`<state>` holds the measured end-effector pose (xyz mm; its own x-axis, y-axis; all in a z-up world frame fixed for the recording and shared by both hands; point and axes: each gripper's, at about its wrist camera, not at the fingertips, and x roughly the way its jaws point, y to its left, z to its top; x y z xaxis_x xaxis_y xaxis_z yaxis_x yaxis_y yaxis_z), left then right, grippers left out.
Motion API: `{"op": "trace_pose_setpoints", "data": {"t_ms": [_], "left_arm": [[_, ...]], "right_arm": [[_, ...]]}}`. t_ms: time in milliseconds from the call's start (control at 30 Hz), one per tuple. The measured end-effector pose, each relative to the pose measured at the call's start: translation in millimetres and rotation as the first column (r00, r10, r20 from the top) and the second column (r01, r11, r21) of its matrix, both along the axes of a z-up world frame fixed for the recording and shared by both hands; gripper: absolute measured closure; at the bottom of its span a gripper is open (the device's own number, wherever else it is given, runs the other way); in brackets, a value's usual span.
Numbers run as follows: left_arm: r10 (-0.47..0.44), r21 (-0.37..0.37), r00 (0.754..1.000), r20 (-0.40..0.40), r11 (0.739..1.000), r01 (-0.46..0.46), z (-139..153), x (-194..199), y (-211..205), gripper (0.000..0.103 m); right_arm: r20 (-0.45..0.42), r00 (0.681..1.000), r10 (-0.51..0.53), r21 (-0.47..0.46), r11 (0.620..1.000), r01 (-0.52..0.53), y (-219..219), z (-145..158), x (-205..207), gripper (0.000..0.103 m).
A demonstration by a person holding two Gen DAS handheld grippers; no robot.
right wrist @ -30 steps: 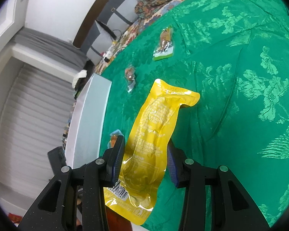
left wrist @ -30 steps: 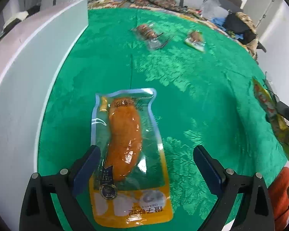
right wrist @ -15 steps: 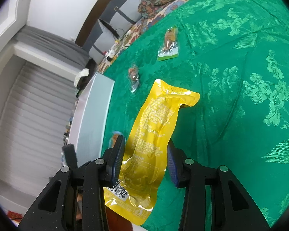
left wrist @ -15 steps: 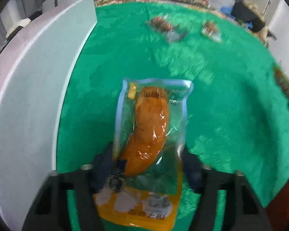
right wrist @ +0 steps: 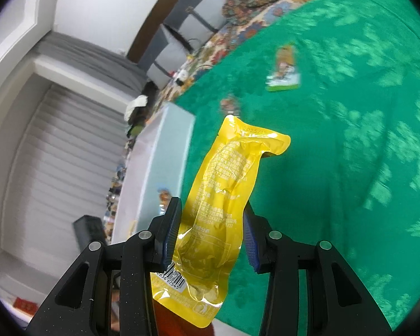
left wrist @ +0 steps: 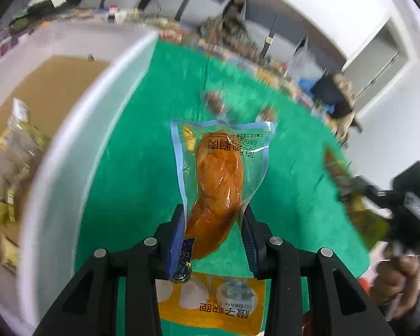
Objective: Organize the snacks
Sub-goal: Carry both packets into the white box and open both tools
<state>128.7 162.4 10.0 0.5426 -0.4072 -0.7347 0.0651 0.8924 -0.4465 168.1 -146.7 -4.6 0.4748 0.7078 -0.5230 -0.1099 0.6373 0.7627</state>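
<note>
The left gripper [left wrist: 214, 235] is clamping its jaws on a clear orange snack pouch [left wrist: 219, 184], while the right gripper [right wrist: 211, 231] is clamping a yellow pouch [right wrist: 221, 210] above the green worktop [right wrist: 364, 140].

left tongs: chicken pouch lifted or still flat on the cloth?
Lifted. The chicken pouch is clamped between the left tongs, its top end standing free above the green cloth, beside the white box.
</note>
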Motion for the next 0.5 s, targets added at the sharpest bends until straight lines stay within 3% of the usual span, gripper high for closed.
{"op": "trace_pose_setpoints", "data": {"t_ms": [100,233,367,433,500], "left_arm": [[0.064,-0.013,0.996,0.061,0.998,-0.064,33,-12,33,0.065],[0.172,0.026,0.980,0.098,0.984,-0.176,58,-26,96,0.065],[0.314,0.129,0.945,0.092,0.937,-0.324,54,-34,169,0.064],[0.367,0.181,0.927,0.085,0.909,-0.376,45,-34,196,0.054],[0.438,0.275,0.897,0.060,0.857,-0.436,26,-27,215,0.027]], "right_arm": [[0.037,0.998,0.060,0.018,0.998,-0.061,35,23,12,0.060],[0.103,0.979,0.176,0.038,0.983,-0.181,103,56,27,0.060],[0.157,0.935,0.317,0.017,0.946,-0.324,198,79,37,0.059],[0.179,0.907,0.381,-0.026,0.924,-0.382,251,83,39,0.059],[0.176,0.888,0.424,-0.093,0.906,-0.414,300,79,40,0.052]]}}
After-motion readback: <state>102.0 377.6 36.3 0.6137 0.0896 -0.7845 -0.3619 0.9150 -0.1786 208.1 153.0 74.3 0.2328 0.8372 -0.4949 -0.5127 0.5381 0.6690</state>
